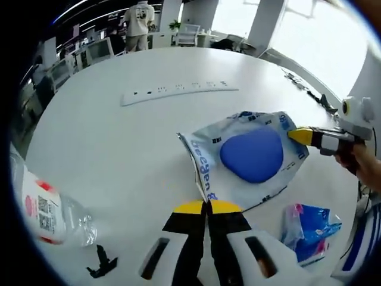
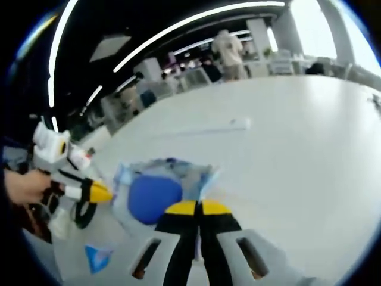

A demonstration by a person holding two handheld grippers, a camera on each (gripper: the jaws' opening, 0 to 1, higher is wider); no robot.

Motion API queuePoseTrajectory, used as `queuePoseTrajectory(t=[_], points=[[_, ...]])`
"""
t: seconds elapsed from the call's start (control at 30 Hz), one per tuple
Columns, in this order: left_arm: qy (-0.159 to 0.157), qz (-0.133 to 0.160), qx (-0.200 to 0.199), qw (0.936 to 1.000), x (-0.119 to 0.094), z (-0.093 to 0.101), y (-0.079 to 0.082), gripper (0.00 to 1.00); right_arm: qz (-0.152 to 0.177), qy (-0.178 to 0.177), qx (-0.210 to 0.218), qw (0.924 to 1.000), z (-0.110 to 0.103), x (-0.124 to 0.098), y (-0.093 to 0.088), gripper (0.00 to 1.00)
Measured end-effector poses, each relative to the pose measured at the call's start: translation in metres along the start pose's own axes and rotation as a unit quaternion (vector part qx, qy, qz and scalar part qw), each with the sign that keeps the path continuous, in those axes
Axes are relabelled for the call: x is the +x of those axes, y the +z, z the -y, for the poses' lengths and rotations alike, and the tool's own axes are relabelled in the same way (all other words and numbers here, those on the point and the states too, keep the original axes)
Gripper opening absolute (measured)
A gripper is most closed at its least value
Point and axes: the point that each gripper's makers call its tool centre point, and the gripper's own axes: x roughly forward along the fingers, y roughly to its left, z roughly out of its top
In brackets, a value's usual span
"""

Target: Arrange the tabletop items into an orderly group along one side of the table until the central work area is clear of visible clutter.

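- The left gripper [image 1: 208, 207], with yellow-tipped black jaws on a white body, has its jaws pressed together on the near edge of the crinkled clear-and-blue plastic bag [image 1: 244, 159], which lies flat on the table
- The right gripper [image 2: 198, 208], of the same build, is likewise closed, its tips pinching the opposite edge of the same bag; in the left gripper view it comes in from the right, held in a hand [image 1: 363, 161]
- A smooth rounded blue oval object [image 1: 252, 155] shows through the glossy printed film, in the middle of the bag
- A small blue-and-white crumpled packet [image 1: 309, 229] lies on the table near the bag, to the right of the left gripper's body
- A clear plastic bottle with a red-and-white label [image 1: 50, 211] lies on its side well apart at the left; a small black clip-like piece [image 1: 101, 262] lies just below it
- A long flat white power strip [image 1: 178, 92] lies further out on the table, apart from the bag
- The round white table [image 1: 119, 149] is smooth and matt
- Beyond it are office desks, chairs, ceiling light strips and a standing person [image 1: 138, 24]
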Motion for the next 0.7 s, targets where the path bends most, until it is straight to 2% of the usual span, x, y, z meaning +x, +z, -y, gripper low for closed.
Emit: queuePoseTrajectory(t=[0.43,0.53,0.6,0.67,0.7], points=[[0.010,-0.003,-0.004,0.9999,-0.001,-0.003,-0.002,0.00,-0.008,-0.005,-0.018,0.9998,-0.001,0.004,-0.004,0.00],[0.014,-0.002,-0.003,0.9999,-0.002,-0.003,-0.003,0.00,-0.015,-0.012,-0.036,0.9992,-0.001,0.004,-0.005,0.00],[0.020,0.005,0.009,0.9998,-0.002,-0.002,-0.002,0.01,-0.019,-0.023,-0.066,0.9974,0.000,0.005,-0.006,0.03],[0.019,0.016,0.008,0.9997,-0.003,-0.001,0.001,0.08,-0.025,-0.018,-0.097,0.9948,-0.004,0.006,-0.009,0.09],[0.023,0.040,0.000,0.9990,-0.003,-0.002,0.009,0.18,-0.028,-0.018,-0.107,0.9936,-0.006,0.006,-0.010,0.16]])
